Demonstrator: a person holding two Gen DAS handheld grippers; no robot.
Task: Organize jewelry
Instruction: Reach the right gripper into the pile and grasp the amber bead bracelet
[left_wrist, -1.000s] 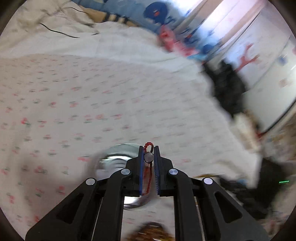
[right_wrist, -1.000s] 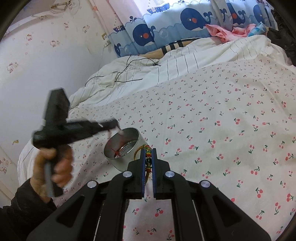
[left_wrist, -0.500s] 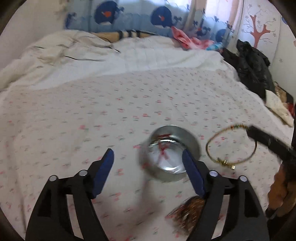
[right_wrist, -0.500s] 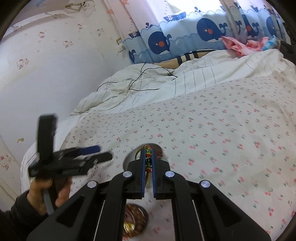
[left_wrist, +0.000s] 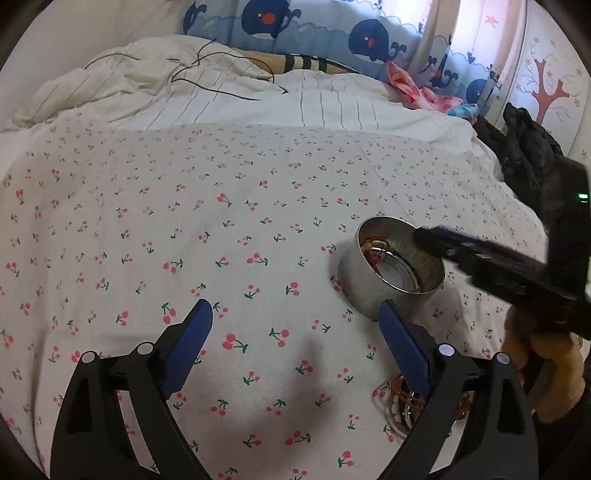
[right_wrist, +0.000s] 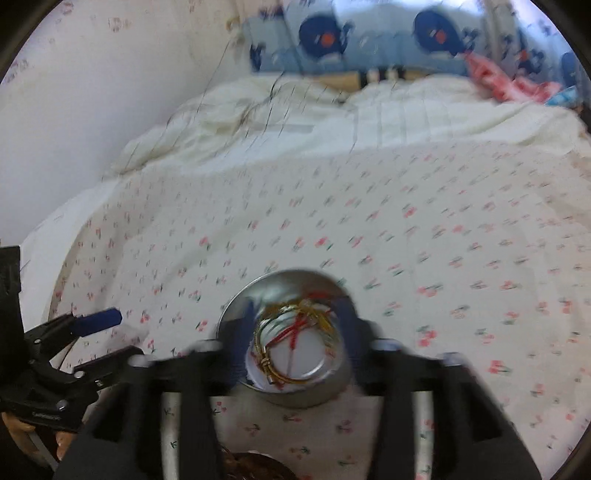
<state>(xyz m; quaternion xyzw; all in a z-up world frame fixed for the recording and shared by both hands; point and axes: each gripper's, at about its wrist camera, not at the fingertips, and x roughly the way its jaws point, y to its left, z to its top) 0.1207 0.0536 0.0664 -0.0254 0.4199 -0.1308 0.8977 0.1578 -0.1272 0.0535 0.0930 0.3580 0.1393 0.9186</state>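
A round metal tin (left_wrist: 391, 273) stands on the cherry-print bedsheet; it also shows in the right wrist view (right_wrist: 295, 384). Inside it lie a gold bangle (right_wrist: 295, 343) and a red cord bracelet (right_wrist: 291, 332). My right gripper (right_wrist: 295, 325) hovers right over the tin's mouth with its jaws spread and nothing between them; it is blurred. In the left wrist view it (left_wrist: 436, 240) reaches over the tin's rim from the right. My left gripper (left_wrist: 295, 325) is open and empty, low over the sheet just left of the tin. A heap of more jewelry (left_wrist: 402, 402) lies under its right finger.
The bed's cherry-print sheet (left_wrist: 184, 240) stretches wide to the left and far side. A rumpled white duvet with black cables (left_wrist: 207, 81) lies at the back. Black bags (left_wrist: 524, 147) sit at the right edge. A wall bounds the left side.
My left gripper opened, dropped the red cord bracelet into the tin and drew back left. My right gripper moved over the tin, opened, and the gold bangle now lies inside.
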